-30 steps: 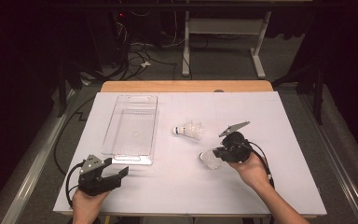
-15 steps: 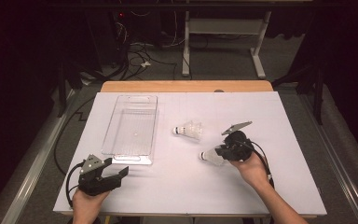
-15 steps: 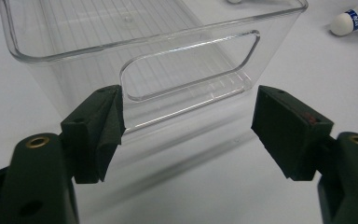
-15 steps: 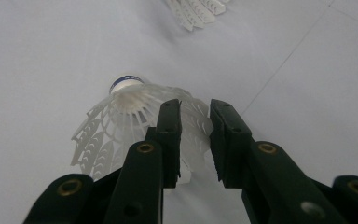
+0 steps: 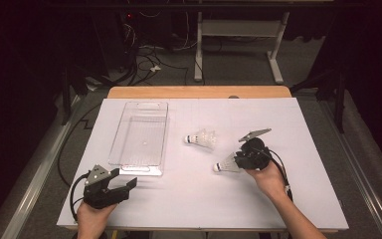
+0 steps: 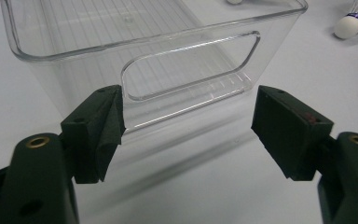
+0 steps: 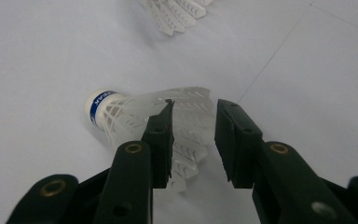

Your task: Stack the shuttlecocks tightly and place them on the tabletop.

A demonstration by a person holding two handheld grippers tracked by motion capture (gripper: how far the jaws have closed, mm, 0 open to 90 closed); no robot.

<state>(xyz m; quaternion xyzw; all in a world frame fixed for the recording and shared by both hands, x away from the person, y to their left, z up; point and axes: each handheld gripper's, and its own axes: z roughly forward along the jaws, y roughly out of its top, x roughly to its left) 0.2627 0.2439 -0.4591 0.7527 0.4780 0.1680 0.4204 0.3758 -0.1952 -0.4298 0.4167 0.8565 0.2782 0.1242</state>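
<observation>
A white shuttlecock point(image 5: 224, 166) with a blue band lies on the white table, cork to the left. Its feather skirt point(image 7: 186, 112) sits between the jaws of my right gripper point(image 5: 238, 160), whose jaws have just been opening. In the right gripper view there is a gap between the jaws of the right gripper point(image 7: 193, 112), and the far pad stands off the skirt. A second shuttlecock point(image 5: 202, 139) lies a little farther back. My left gripper point(image 5: 125, 185) rests open near the front edge. In its own view the left gripper point(image 6: 189, 112) faces the handle end of a clear plastic bin point(image 6: 158, 46).
The clear bin point(image 5: 142, 137) stands lengthwise at the left of the white table cover point(image 5: 303, 129) and holds nothing. A wooden table edge point(image 5: 199, 92) runs along the back. Cables and desk legs lie on the dark floor beyond.
The right gripper's jaws have spread apart around the shuttlecock's skirt, and the shuttlecock now lies more exposed on the table. The left gripper has not moved.
</observation>
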